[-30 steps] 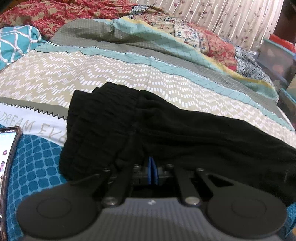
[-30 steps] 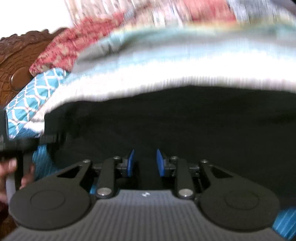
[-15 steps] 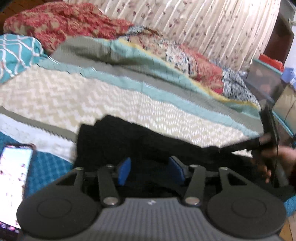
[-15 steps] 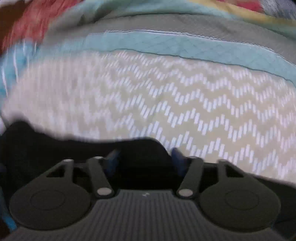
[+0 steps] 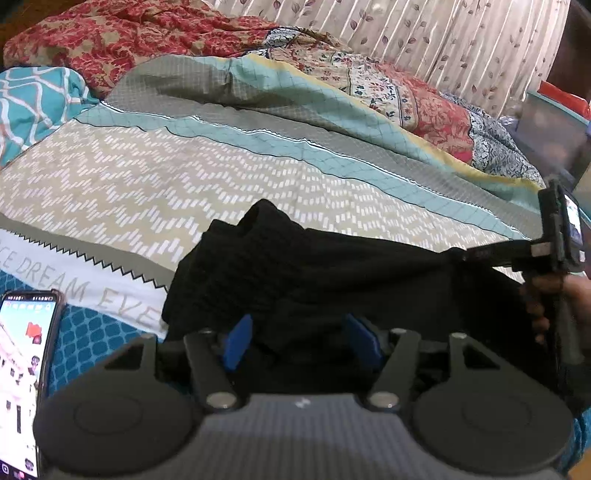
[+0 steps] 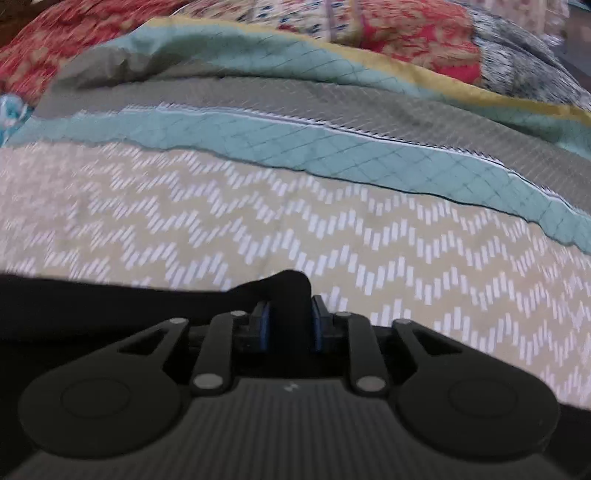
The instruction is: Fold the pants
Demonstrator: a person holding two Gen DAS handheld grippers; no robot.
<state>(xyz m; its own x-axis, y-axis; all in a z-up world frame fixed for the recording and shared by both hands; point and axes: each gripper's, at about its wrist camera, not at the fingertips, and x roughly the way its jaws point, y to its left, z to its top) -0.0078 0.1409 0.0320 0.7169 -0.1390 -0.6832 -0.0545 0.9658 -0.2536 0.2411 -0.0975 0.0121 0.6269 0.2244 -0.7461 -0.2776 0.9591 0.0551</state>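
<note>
Black pants (image 5: 332,266) lie bunched across the patterned bed sheet (image 5: 147,192). My left gripper (image 5: 301,338) hovers just above their near edge; its jaws are opening, and the dark cloth lies under the gap, clear of the blue pads (image 5: 236,343). In the right wrist view my right gripper (image 6: 290,321) is closing, pinching a raised fold of the pants (image 6: 288,291) between its blue pads. The left wrist view shows the right gripper (image 5: 461,254) at the pants' far right edge, held by a hand (image 5: 569,299).
A lit phone (image 5: 22,369) lies on the sheet at the near left. Crumpled red and floral blankets (image 5: 388,88) pile along the back, a teal pillow (image 5: 33,103) at far left. A curtain (image 5: 443,33) and a storage box (image 5: 550,129) stand beyond the bed.
My left gripper went from shut on the pants to open and lifted a little. My right gripper swept to the right along the pants and closed on a fold at their edge.
</note>
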